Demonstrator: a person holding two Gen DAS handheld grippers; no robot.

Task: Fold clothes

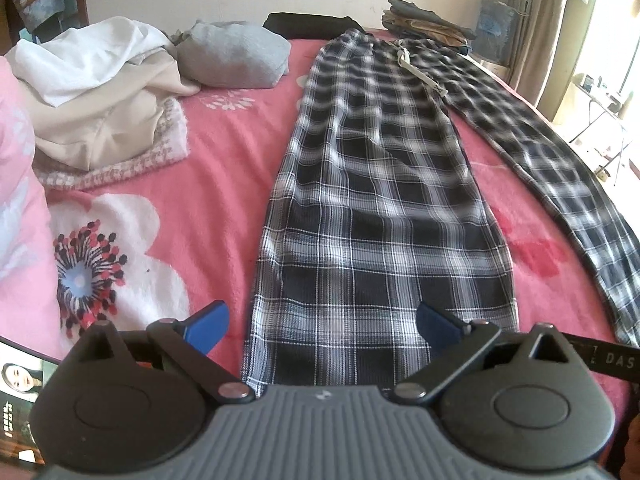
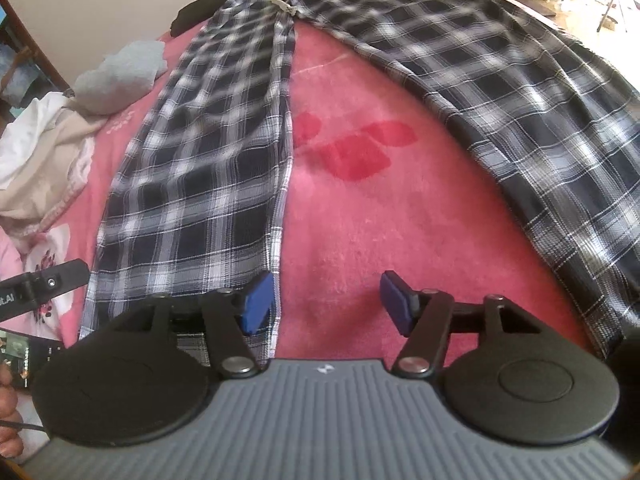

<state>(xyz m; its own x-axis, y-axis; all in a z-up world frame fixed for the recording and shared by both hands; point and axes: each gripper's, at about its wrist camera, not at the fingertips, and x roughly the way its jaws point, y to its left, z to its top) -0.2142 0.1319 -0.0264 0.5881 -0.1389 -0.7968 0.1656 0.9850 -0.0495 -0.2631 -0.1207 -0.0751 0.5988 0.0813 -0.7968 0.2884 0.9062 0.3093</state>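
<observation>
We are looking down along both tools at a pair of black-and-white plaid trousers lying flat on a pink flowered blanket, the two legs spreading apart in a V from the waistband at the far end, where a pale drawstring is trailing. Our left gripper is hanging over the hem of the nearer leg with its blue pads standing wide — the cloth is lying under them, not pinched. Our right gripper is sitting over the bare blanket between the legs; its jaws are parted too, with nothing between them, the left pad just overlapping the leg's edge. Off to the left a heap of white and beige clothes and a grey bundle are waiting — a folded stack is resting at the far right corner.
</observation>
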